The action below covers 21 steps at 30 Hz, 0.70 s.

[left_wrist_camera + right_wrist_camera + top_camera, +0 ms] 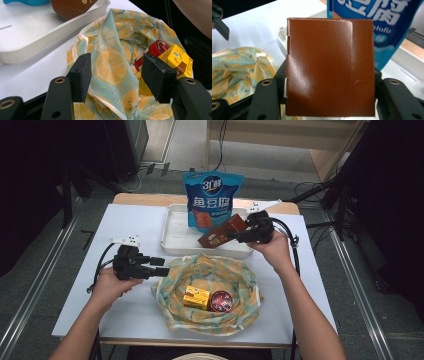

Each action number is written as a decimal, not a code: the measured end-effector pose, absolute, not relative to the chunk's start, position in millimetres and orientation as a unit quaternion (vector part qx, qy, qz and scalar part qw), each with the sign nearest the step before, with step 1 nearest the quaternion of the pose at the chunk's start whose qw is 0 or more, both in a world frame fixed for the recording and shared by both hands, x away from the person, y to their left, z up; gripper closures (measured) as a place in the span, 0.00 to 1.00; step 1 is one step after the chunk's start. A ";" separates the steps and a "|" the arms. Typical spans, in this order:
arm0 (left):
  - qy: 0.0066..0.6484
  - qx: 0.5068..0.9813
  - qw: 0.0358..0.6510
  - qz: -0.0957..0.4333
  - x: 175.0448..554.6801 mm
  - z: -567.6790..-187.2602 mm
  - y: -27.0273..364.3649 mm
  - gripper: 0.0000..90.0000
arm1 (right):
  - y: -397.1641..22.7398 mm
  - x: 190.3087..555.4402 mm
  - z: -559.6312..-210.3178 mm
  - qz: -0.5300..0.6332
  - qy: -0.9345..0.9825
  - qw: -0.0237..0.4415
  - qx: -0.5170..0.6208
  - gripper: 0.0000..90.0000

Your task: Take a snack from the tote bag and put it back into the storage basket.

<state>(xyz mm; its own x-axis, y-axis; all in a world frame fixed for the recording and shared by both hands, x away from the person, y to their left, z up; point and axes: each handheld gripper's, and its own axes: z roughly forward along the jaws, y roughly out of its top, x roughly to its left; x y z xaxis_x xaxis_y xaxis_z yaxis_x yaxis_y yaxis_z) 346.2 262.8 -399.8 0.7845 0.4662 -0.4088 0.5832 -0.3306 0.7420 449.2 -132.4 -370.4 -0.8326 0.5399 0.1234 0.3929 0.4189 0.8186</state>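
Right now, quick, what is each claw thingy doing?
Left gripper: open, jaws either side of a raised fold of the lemon-print cloth bag, not pinching it.
Right gripper: shut on the brown box.

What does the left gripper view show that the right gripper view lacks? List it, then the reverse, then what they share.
Left gripper view alone: the red tin and yellow box nested in the lemon-print cloth. Right gripper view alone: the blue bag with its white lettering, and jaws clamping the brown box by its sides. Shared: the lemon-print cloth, the white tray and the brown box.
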 end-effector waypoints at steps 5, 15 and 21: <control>0.323 0.814 0.479 -0.060 345.9 -399.9 262.0 0.47 | -140.2 447.3 -374.8 0.455 0.842 0.074 0.282 0.49; 0.322 0.815 0.478 -0.060 346.3 -399.8 261.9 0.47 | -156.0 444.6 -387.6 0.449 0.842 0.061 0.292 0.49; 0.323 0.814 0.480 -0.061 346.6 -400.1 262.1 0.47 | -160.1 444.3 -392.8 0.440 0.847 0.056 0.292 0.49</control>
<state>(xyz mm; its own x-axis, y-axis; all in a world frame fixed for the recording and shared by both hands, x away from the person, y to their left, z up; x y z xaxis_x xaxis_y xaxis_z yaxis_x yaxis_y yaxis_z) 346.6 262.1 -400.1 0.7841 0.4672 -0.4086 0.5837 -0.3313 0.7413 444.3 -160.1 -392.8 -0.8232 0.5442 0.1619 0.4455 0.4422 0.7785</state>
